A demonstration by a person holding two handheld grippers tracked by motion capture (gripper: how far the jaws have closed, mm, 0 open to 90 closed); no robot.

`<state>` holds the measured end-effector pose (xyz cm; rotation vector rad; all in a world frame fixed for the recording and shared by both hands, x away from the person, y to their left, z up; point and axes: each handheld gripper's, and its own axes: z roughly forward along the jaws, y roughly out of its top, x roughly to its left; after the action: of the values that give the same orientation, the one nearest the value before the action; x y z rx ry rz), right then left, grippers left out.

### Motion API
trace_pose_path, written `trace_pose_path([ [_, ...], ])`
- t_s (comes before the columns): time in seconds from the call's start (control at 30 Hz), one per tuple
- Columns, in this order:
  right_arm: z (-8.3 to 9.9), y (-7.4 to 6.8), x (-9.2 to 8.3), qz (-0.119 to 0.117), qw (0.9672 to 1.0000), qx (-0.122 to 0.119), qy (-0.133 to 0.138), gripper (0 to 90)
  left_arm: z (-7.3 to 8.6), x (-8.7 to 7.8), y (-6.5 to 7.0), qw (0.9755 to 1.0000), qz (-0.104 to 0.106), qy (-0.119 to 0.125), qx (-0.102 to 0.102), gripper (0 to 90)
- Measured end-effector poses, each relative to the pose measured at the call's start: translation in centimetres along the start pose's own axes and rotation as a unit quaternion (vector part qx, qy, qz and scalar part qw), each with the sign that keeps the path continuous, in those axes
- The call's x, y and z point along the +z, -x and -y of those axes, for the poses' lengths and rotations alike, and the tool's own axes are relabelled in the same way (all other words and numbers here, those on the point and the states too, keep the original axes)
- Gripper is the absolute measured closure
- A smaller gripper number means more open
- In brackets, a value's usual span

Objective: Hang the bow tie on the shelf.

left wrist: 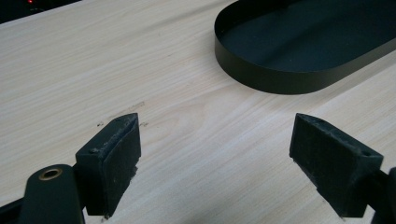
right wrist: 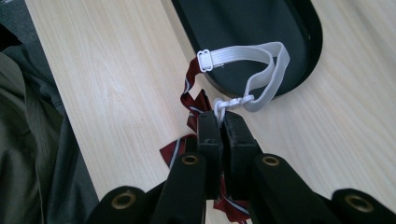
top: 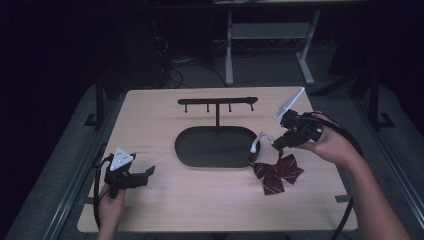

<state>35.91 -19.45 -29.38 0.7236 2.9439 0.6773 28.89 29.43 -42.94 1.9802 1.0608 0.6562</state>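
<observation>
- you see a black oval tray [top: 190,150] mid-table, its hook stand [top: 218,102] rising behind it.
- the pale wooden table [top: 150,125] carries both; grey floor [top: 50,165] surrounds it.

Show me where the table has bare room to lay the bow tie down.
Bare wood lies between the left tongs and the oval tray, and along the near edge in front of the tray. It is crowded right of the tray, where the right tongs hold the bow tie.

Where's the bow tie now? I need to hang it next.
In the high view, the bow tie is right of the oval tray, near the table's front, its white strap pinched in the right tongs.
</observation>
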Motion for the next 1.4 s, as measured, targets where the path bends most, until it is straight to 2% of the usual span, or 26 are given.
trace_pose_path([
  [0.67, -3.3, 0.9, -1.8, 0.019, 0.9998, -0.01, -0.007, 86.4, 0.0, 0.1, -0.2, 1.0, 0.0, -0.001, -0.006, 16.3],
  [0.73, -3.6, 1.0, -2.0, 0.018, 0.9998, -0.01, -0.009, 86.4, 0.0, 0.0, -0.3, 1.0, -0.001, -0.002, 0.0, 16.2],
  [1.2, -6.2, 1.8, -2.7, 0.021, 0.9995, -0.019, -0.011, 86.5, 0.0, 0.0, -0.3, 1.0, -0.001, 0.0, -0.002, 16.3],
  [1.4, -7.3, 2.4, -2.8, 0.027, 0.9994, -0.014, -0.016, 86.4, 0.0, 0.0, -0.3, 1.0, 0.001, -0.001, -0.001, 16.3],
])
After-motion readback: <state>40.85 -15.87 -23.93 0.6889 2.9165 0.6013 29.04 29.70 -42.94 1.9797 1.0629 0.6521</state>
